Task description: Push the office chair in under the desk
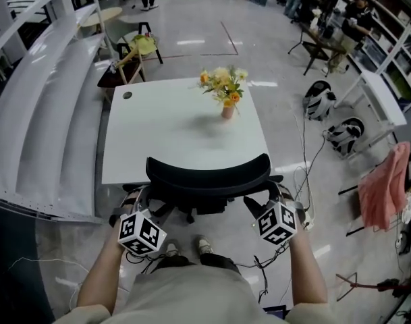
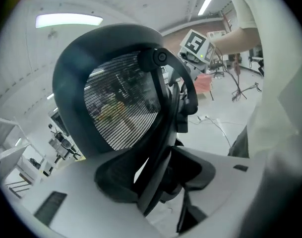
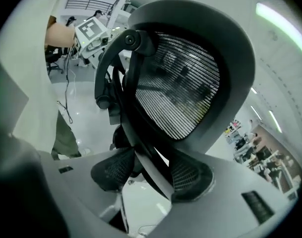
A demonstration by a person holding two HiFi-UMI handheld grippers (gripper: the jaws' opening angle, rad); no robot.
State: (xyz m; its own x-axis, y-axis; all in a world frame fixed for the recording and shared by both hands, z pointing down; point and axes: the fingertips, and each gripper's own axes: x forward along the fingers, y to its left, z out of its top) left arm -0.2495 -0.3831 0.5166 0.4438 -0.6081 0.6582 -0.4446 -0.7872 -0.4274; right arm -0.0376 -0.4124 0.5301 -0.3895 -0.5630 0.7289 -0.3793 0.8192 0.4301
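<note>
The black mesh office chair [image 1: 205, 177] stands at the near edge of the white desk [image 1: 158, 137], its seat under the top and its backrest against the edge. My left gripper [image 1: 134, 206] is at the chair back's left side and my right gripper [image 1: 262, 204] at its right side. In the left gripper view the backrest [image 2: 116, 98] fills the picture, and the left gripper [image 2: 155, 202] stands open with the back's lower strut between the jaws, untouched. The right gripper [image 3: 141, 197] is likewise open around the chair's spine [image 3: 146, 152].
A small vase of yellow and orange flowers [image 1: 225, 92] stands on the desk's far side. White shelving [image 1: 36, 127] runs along the left. A stool [image 1: 124, 73] sits beyond the desk. Cables [image 1: 306, 174], a pink cloth [image 1: 384, 187] and bags [image 1: 318, 100] lie to the right.
</note>
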